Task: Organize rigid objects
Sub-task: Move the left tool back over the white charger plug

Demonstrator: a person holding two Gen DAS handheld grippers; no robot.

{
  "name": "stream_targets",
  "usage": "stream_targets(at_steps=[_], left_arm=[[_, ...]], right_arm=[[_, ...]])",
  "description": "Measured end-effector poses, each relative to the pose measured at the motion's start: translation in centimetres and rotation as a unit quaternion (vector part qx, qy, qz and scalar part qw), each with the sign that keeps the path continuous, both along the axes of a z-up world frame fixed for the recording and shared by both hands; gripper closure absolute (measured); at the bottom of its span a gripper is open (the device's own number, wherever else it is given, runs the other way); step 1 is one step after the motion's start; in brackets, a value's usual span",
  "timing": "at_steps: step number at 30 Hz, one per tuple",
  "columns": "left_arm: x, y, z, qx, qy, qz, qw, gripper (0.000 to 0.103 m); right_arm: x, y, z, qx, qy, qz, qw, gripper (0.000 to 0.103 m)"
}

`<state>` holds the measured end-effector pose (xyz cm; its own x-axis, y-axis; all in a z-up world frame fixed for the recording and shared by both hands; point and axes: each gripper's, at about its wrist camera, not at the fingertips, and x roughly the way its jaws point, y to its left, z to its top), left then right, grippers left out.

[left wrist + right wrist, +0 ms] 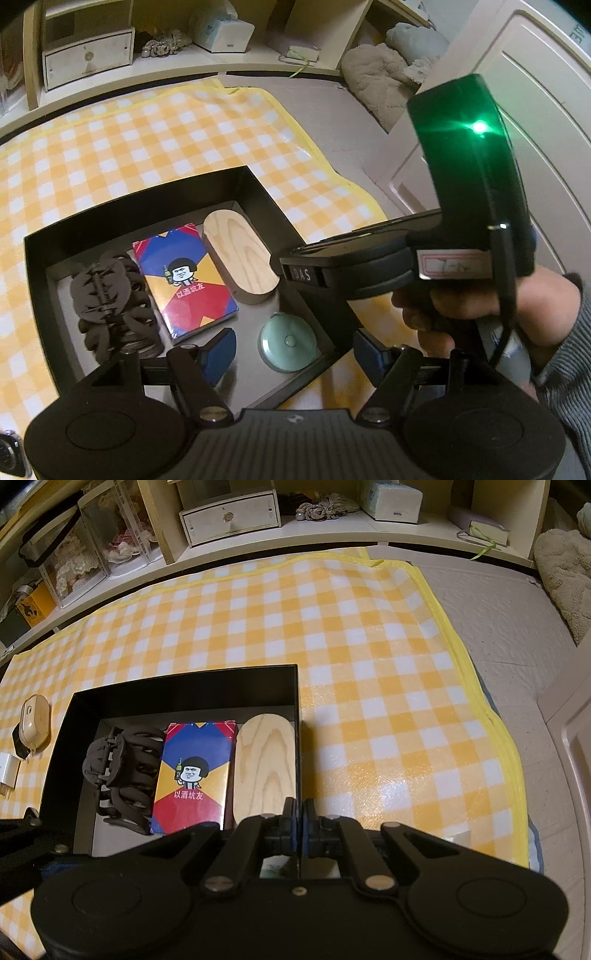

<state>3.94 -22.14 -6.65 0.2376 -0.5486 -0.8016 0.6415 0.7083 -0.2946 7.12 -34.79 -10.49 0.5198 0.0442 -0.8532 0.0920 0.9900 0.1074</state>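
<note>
Black rectangular box point(184, 686), matt card walls and grey floor, set on a glossy yellow-and-white checked mat point(369, 664) with a yellow hem, spread over grey quilted flooring point(491, 627). Inside the box, along its far wall, left to right: dark brown plastic hair clip point(122, 771) with curved interlocking teeth and a coil spring; shrink-wrapped card pack point(194, 775), flat and rectangular, printed in red, blue and yellow with a cartoon figure; pale wooden block point(266, 764), oblong with rounded ends and visible grain, lying against the box's right wall. Nearer the front right corner of the box, a round pale-green disc point(288, 343) with a raised centre button, flat on the grey floor. Left claw point(295, 350) half spread above that disc, blue pads point(221, 350) clear of it on either side, nothing pinched. Right claw point(299, 819) fully closed on the top edge of the box's right wall, the thin card pinched between its blue pads. In the left wrist view, the right tool's black body with a green lamp point(480, 127), gripped by a hand point(461, 314) in a grey ribbed sleeve, covering the box's right front corner. On the mat off the box's left side, a beige rounded case point(35, 720) and a small white block point(7, 771). Beyond the mat's far edge, cream shelving point(332, 528) with a small drawer unit point(231, 515), a tissue pack point(391, 498) and clear display cases point(92, 542); at the right, a fleecy beige cushion point(565, 576).
</note>
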Motion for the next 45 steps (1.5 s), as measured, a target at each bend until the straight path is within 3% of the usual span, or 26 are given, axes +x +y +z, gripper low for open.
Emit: stream_targets(at_steps=[5, 7, 10, 20, 28, 40, 45], left_arm=[[-0.7, 0.7, 1.2, 0.015, -0.025, -0.004, 0.9996, 0.017], [-0.8, 1.1, 1.7, 0.014, -0.032, -0.001, 0.9994, 0.006], [-1.0, 2.0, 2.5, 0.017, -0.042, 0.007, 0.9990, 0.000], [-1.5, 5.7, 4.4, 0.049, -0.076, 0.017, 0.9958, 0.000], [-0.4, 11.5, 5.3, 0.072, -0.108, 0.074, 0.9888, 0.000], [3.6, 21.5, 4.8, 0.108, -0.116, 0.205, 0.9659, 0.000], [5.6, 24.8, 4.0, 0.100, -0.086, 0.263, 0.9558, 0.000]], right_arm=[[-0.1, 0.1, 0.0, 0.000, 0.000, -0.001, 1.000, 0.099], [-0.1, 0.1, 0.0, 0.001, 0.000, -0.001, 1.000, 0.099], [-0.1, 0.1, 0.0, 0.001, 0.000, -0.001, 1.000, 0.099], [-0.2, 0.3, 0.0, 0.001, 0.000, 0.000, 1.000, 0.099], [-0.1, 0.3, 0.0, 0.000, 0.000, 0.000, 1.000, 0.099], [-0.2, 0.2, -0.3, -0.002, 0.001, 0.001, 1.000, 0.099], [-0.2, 0.2, -0.3, -0.002, 0.002, 0.001, 1.000, 0.099]])
